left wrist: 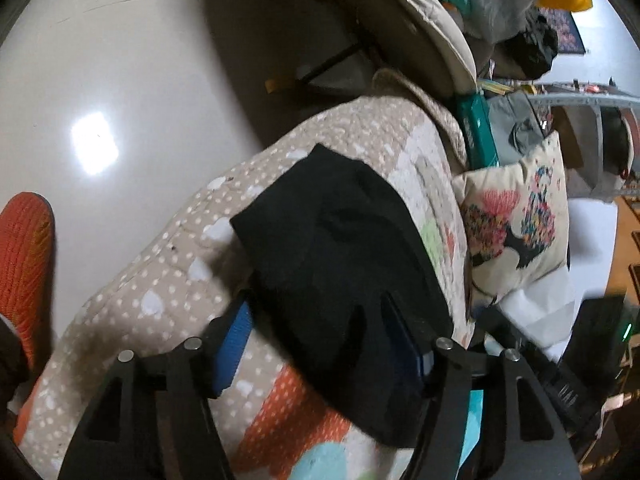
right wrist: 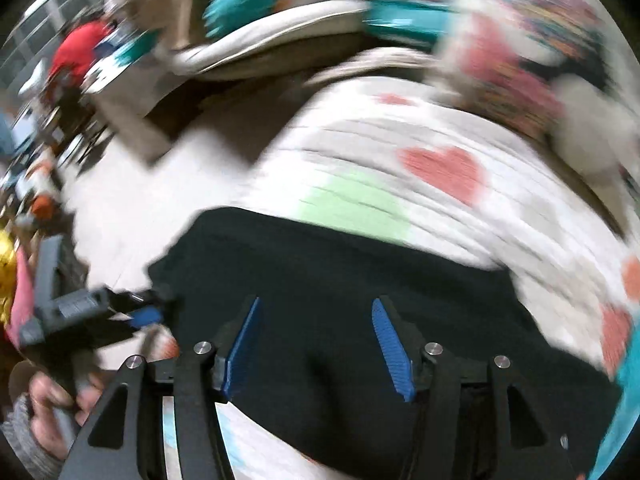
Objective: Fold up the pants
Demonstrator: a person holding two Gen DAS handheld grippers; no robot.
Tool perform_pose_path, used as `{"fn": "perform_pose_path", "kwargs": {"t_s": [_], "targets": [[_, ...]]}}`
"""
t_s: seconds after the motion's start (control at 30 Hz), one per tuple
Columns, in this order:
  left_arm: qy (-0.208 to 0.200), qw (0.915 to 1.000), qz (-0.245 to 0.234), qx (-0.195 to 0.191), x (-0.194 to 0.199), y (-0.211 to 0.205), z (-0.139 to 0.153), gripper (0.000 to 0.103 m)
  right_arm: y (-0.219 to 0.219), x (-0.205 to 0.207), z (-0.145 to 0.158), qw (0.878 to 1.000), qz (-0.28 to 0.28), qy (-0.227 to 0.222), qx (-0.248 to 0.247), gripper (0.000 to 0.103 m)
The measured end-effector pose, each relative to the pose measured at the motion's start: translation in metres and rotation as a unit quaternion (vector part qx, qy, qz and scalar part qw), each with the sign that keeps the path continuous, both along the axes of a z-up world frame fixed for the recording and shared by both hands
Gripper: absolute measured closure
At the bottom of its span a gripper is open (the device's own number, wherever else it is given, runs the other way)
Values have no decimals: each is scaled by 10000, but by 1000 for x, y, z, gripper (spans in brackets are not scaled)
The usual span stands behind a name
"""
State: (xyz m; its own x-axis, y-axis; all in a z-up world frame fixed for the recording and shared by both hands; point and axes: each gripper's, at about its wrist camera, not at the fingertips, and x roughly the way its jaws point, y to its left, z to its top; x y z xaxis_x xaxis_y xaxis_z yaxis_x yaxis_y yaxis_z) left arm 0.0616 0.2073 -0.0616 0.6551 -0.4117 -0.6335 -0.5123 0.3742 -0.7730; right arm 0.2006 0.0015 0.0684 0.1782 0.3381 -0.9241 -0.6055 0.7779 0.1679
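Black pants (left wrist: pixel 332 248) lie folded into a compact block on a patterned quilt (left wrist: pixel 168 272). My left gripper (left wrist: pixel 320 332) is open, its blue-padded jaws spread on either side of the near edge of the pants. In the right wrist view, which is blurred, the pants (right wrist: pixel 340 272) fill the lower middle. My right gripper (right wrist: pixel 316 344) is open above them, with nothing between its blue pads (right wrist: pixel 390 344). The left gripper (right wrist: pixel 120 316) shows at the left edge of the right wrist view, held by a hand.
A floral cushion (left wrist: pixel 520 224) lies to the right of the pants. A beige cushion (left wrist: pixel 416 28) and clutter sit beyond the quilt. Glossy floor (left wrist: pixel 120 100) lies to the left, with an orange slipper (left wrist: pixel 24 264) on it.
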Motion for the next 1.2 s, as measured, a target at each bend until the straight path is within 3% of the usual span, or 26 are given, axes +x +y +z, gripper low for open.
{"fn": "perform_pose_path", "kwargs": {"t_s": [0.17,0.37,0.47,0.5,0.53,0.57,0.7,0.97,1.2], "targets": [[-9,9996,246,-142,7,0,-6,38,89,21,-29,9942,966,279,-386,40],[50,9998,182,76,-1,4,-4,39,153,22,-71,9780,1717,440,-1103,40],[303,9987,-46,403,3,-1,-1,69,168,17,-96,9674,1998,534,-1460,40],[294,9990,-63,340,3,0,-2,77,170,15,-99,9659,2054,522,-1489,44],[301,9992,-92,250,3,2,-2,80,173,10,-99,9644,2147,542,-1443,55],[292,9993,-120,217,4,2,-1,84,176,7,-99,9633,2199,583,-1422,71],[93,9992,-262,274,7,-4,15,88,162,9,-84,9720,1978,519,-1154,84],[-478,9972,-564,84,12,-23,41,88,109,12,-27,9896,1386,198,-322,85],[-709,9906,-1164,-60,24,-82,51,88,51,14,1,9965,831,72,-107,85]]}}
